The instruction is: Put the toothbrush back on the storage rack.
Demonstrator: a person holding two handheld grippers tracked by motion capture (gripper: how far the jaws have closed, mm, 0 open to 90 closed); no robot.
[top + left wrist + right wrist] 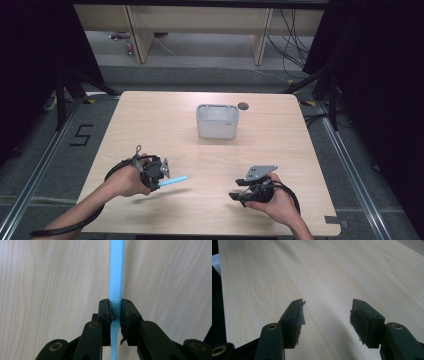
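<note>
A light blue plastic stick [173, 181], ribbed along one part [116, 270], is clamped between the jaws of my left gripper [161, 183] [115, 307], which is shut on it over the front left of the wooden table [150, 120]. The stick points right, toward the table's middle, just above the surface. My right gripper [234, 196] [326, 312] is at the front right, held low over bare wood, jaws apart with nothing between them. A grey rectangular bin [217, 121] stands upright at the middle back of the table, well away from both grippers.
A small dark round disc [243, 105] lies on the table just behind the bin's right corner. Black curtains and stands flank the table; cables trail across the floor beyond its far edge.
</note>
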